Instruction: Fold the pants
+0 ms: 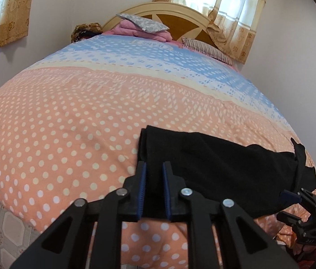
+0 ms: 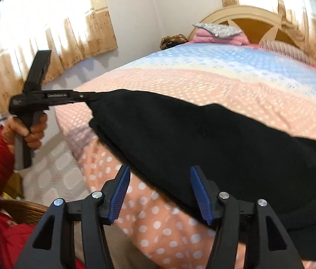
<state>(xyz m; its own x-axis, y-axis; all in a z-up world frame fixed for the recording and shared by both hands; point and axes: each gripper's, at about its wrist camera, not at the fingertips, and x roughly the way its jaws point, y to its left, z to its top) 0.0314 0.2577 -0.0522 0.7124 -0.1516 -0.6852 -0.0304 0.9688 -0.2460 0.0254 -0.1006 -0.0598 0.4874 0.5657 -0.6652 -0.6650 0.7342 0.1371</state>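
Black pants [image 1: 220, 168] lie lengthwise along the near edge of the bed, also seen in the right wrist view [image 2: 191, 139]. My left gripper [image 1: 154, 168] is shut on one end of the pants, with black fabric pinched between its blue pads; the right wrist view shows it [image 2: 90, 96] holding that end slightly lifted. My right gripper [image 2: 159, 174] is open, its jaws wide apart, just in front of the pants' near edge at the other end. It shows at the far right of the left wrist view [image 1: 292, 196].
The bed has a peach polka-dot and blue quilt [image 1: 79, 112]. Pillows and folded pink bedding [image 1: 149, 30] lie by the headboard [image 1: 180, 15]. Curtains [image 2: 45, 29] hang on the walls. A tiled floor [image 2: 50, 172] lies left of the bed.
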